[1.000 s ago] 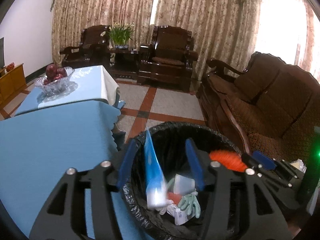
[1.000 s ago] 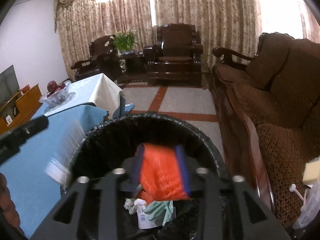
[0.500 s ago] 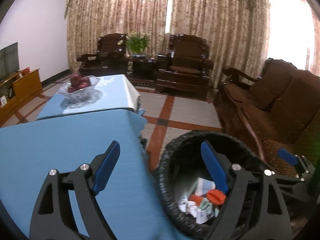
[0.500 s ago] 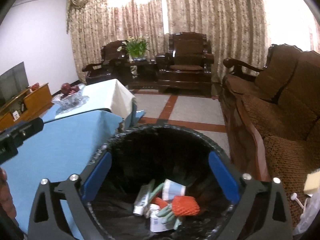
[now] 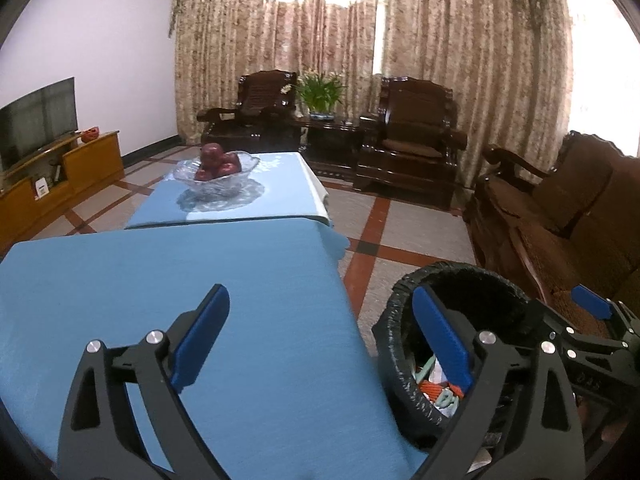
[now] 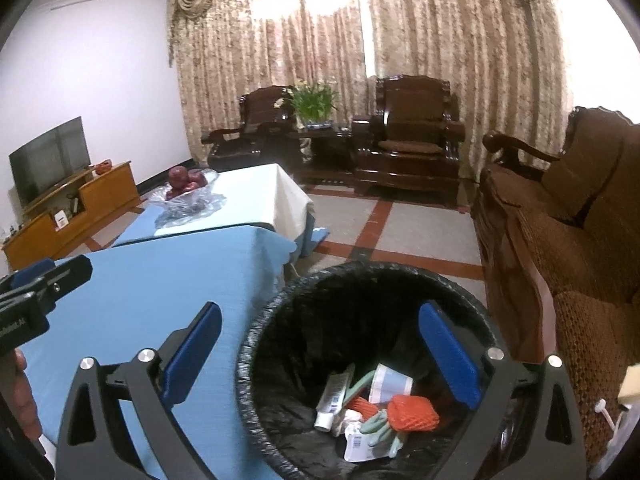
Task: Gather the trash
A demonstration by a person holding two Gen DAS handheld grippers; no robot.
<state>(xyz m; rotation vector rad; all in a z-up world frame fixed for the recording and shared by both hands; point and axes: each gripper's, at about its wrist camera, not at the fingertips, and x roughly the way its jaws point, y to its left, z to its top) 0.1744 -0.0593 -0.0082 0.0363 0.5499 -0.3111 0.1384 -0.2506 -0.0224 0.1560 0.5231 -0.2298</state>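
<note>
Now the trash (image 6: 372,412) lies at the bottom of the black bin (image 6: 256,344), which stands just beside the blue table's (image 5: 168,280) right edge. No trash shows on the table, so the job looks nearly done. The left gripper (image 5: 320,340) is opening, empty. The right gripper (image 6: 320,344) is spread wide, empty.

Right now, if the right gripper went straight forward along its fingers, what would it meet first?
Probably the black trash bin: the open right gripper points down over its near rim, toward the inside. Beyond the rim lies the trash, such as the orange net. Depth is unclear here.
</note>
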